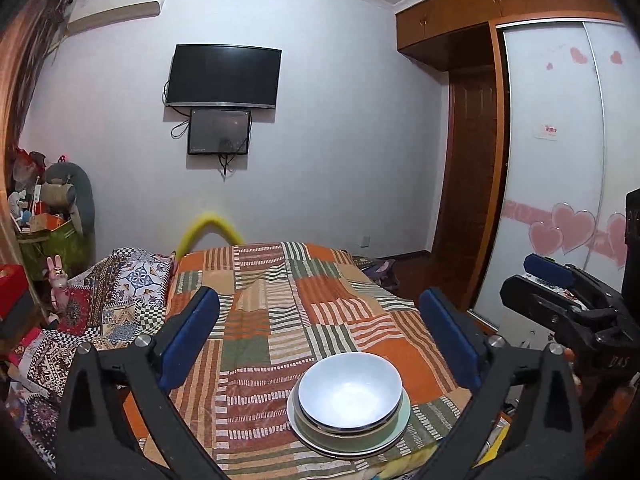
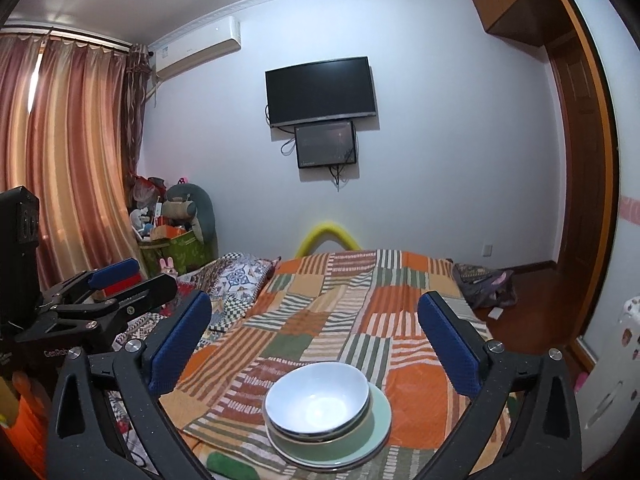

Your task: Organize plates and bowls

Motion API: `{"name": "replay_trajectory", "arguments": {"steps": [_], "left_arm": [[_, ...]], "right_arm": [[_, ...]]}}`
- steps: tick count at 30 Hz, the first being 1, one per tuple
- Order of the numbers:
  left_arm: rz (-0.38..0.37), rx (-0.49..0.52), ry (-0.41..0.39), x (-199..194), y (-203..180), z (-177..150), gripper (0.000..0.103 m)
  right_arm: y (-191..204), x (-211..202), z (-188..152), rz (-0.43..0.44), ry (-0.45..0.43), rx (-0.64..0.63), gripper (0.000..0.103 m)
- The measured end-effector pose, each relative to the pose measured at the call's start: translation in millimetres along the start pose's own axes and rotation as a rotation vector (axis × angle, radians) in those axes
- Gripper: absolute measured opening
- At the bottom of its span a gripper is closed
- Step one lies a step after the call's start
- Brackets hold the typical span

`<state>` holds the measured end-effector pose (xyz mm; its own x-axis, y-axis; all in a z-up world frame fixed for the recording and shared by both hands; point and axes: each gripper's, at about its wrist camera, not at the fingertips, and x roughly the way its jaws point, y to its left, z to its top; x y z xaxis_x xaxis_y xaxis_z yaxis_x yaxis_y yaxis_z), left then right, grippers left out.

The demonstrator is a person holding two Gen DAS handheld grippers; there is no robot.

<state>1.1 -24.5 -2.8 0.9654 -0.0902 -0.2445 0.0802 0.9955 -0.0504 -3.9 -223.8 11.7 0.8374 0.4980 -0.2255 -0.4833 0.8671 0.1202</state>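
From the left wrist, the left gripper [image 1: 320, 336] stands with its blue pads spread wide and nothing between them. Below and ahead sits the stack: a white bowl [image 1: 350, 390] nested in a second bowl, on a pale green plate [image 1: 402, 416] with a white plate under it, all resting on the striped patchwork blanket [image 1: 280, 300] near its front edge. The right gripper [image 1: 560, 292] shows at the right side, clear of the dishes. A television [image 1: 223, 75] hangs on the far wall.

Over to the right wrist: the right gripper [image 2: 316, 342] is likewise wide apart and empty, hovering above the same stack, the white bowl [image 2: 317, 398] on the green plate [image 2: 380, 420]. The left gripper [image 2: 116, 280] is off to the left, well apart from the dishes.

The sorting looks finished or close to it, but there's risk here. The stack rests on soft bedding close to the edge, and the upper bowl sits off-centre toward one side of the plate. A careless nudge from either gripper, or weight pressing down on the blanket nearby, could tip the bowls or slide the whole stack off the front.
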Motion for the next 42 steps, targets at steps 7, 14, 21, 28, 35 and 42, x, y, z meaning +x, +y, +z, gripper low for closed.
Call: {"name": "replay_trajectory", "arguments": {"steps": [7, 14, 21, 28, 35, 42], "left_arm": [[0.010, 0.007, -0.010, -4.1, -1.8, -2.8, 0.102], [0.016, 0.011, -0.008, -2.5, -1.7, -3.7, 0.102], [0.016, 0.012, -0.006, -0.8, -1.0, -4.2, 0.102], [0.022, 0.021, -0.007, 0.9, -0.7, -6.0, 0.103], [0.024, 0.020, -0.008, 1.0, 0.4, -6.2, 0.103], [0.017, 0.019, -0.004, 1.5, 0.4, -6.3, 0.103]], "right_arm": [[-0.3, 0.4, -0.4, -0.003, -0.003, -0.003, 0.103], [-0.7, -1.9, -1.7, -0.002, -0.008, -0.010, 0.103], [-1.3, -3.0, -1.9, -0.003, -0.015, -0.009, 0.103], [-3.0, -3.4, -1.1, 0.002, -0.013, -0.008, 0.103], [-2.1, -4.0, -0.1, 0.003, -0.012, -0.006, 0.103], [-2.1, -3.0, -1.2, 0.006, -0.010, -0.010, 0.103]]}}
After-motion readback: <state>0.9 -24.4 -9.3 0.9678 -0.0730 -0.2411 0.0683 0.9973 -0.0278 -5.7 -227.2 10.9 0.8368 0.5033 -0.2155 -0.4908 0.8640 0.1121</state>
